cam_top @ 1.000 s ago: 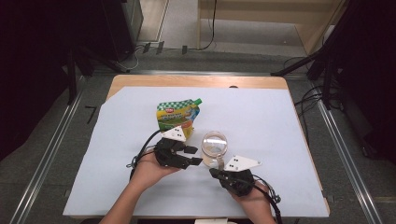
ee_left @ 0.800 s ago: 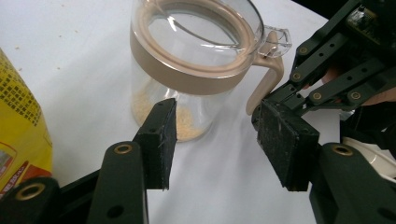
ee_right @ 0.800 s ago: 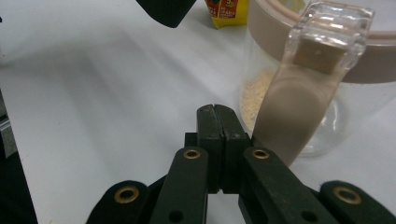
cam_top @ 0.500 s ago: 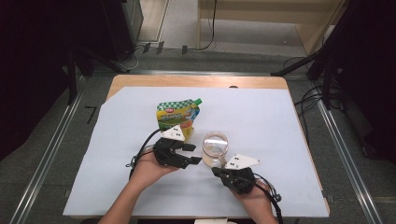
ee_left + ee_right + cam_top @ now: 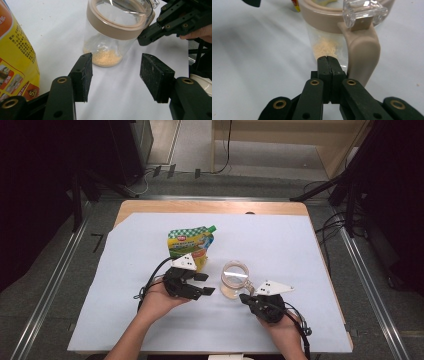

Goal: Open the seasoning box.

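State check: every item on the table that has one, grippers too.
Jar: upright on the table, top open with its clear lid flipped up at the hinge, a little tan powder at the bottom.
Pouch: lying flat beyond the left gripper, green cap on.
Left gripper: open, fingers just been opening, nothing between them, short of the jar.
Right gripper: shut on nothing, tips by the jar's handle.

Black two-jaw grippers (image 5: 206,284) with brass-coloured rivets, grey three-cornered top plates, black cables, seemingly textured fingers (image 5: 84,72).
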Demonstrator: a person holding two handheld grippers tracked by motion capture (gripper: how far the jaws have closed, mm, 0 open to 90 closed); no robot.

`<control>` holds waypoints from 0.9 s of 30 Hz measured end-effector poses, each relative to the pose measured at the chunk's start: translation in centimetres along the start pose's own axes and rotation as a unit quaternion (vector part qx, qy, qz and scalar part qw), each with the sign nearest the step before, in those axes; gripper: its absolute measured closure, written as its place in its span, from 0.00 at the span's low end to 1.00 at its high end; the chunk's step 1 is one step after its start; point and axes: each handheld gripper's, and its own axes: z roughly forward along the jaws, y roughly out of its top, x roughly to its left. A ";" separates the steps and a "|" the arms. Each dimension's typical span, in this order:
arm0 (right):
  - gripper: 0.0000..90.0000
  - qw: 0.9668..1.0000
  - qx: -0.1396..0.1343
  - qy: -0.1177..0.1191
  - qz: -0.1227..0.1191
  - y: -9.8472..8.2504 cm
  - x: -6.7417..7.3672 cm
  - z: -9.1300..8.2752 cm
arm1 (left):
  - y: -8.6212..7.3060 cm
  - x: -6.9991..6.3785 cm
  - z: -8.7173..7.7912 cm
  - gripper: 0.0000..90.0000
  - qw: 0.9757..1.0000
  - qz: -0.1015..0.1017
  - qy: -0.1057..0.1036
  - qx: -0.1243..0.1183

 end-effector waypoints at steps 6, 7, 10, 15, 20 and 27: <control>1.00 1.000 0.000 -0.006 0.010 0.0 -0.8 -0.3 | 0.0 -0.1 0.1 0.49 1.000 0.005 0.001 0.002; 1.00 1.000 0.000 -0.007 0.014 0.0 -1.1 -0.4 | 0.0 -0.1 0.1 0.49 1.000 0.006 0.002 0.004; 1.00 1.000 0.000 -0.011 0.014 0.0 -1.5 -0.6 | 0.0 -0.1 0.2 0.49 1.000 0.006 0.002 0.005; 1.00 1.000 0.001 -0.019 0.013 0.0 -2.2 -0.9 | 0.0 -0.1 0.2 0.49 1.000 0.003 0.000 0.004; 1.00 0.999 0.001 -0.032 0.025 -0.1 -3.5 -1.4 | 0.1 -0.4 0.4 0.48 1.000 0.006 -0.004 0.006; 1.00 0.999 0.001 -0.044 0.029 0.1 -4.5 -1.4 | 0.1 -0.4 0.5 0.47 1.000 0.009 -0.007 0.005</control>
